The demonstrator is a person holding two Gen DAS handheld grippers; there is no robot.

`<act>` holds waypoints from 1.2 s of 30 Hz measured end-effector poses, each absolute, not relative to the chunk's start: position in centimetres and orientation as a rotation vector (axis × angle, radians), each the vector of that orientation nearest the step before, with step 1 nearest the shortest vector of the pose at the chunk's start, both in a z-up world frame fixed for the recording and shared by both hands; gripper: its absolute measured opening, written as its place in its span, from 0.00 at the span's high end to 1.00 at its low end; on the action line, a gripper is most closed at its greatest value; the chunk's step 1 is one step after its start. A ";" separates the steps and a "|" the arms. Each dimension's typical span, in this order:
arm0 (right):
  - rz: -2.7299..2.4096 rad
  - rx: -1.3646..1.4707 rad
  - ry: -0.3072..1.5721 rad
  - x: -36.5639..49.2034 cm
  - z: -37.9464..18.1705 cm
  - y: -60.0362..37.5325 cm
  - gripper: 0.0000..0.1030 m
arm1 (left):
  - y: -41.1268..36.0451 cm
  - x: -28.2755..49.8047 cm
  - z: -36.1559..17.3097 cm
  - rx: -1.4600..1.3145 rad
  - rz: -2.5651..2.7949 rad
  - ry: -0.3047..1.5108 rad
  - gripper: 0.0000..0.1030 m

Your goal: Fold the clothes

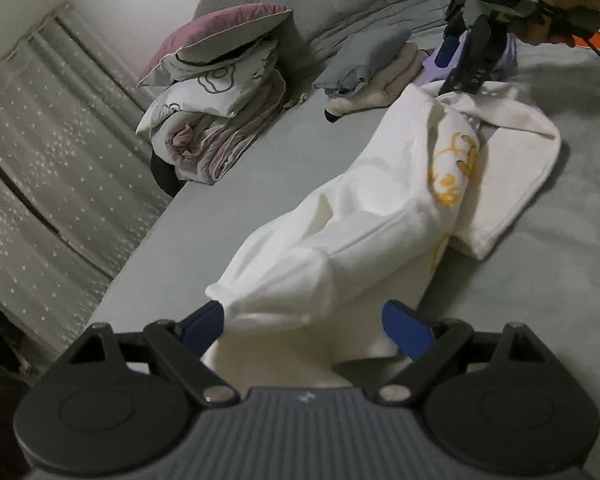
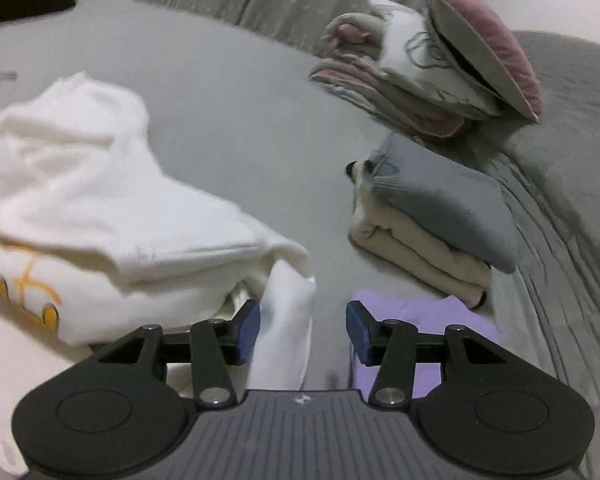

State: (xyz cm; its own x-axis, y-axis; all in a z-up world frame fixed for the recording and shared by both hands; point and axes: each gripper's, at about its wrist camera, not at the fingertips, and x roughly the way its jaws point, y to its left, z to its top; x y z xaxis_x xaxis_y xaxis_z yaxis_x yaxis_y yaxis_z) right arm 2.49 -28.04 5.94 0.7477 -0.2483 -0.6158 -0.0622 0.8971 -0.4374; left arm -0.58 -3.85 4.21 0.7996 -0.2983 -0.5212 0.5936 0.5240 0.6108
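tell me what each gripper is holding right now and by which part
Nothing is held. The left gripper stands open around one end of the white garment, pads off the cloth. The right gripper is open too, with a white fold between its pads.

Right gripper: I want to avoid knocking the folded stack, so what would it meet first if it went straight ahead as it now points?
Probably the white garment, whose corner lies between the open right gripper. Beyond that comes bare grey bed; the folded stack sits to the right of that line, though depth is unclear.
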 end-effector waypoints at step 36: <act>-0.100 -0.196 0.216 -3.2 14.3 -25.6 0.97 | 3.7 5.4 7.1 0.333 -0.344 0.587 0.39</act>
State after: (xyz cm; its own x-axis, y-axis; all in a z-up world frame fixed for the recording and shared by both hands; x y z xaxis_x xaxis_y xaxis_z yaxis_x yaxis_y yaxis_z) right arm -3.22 -25.59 14.31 0.9720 -0.1190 -0.2025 0.0772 0.9761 -0.2031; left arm 5.37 3.70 7.05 0.7797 -0.2184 -0.5868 0.4048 0.8908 0.2063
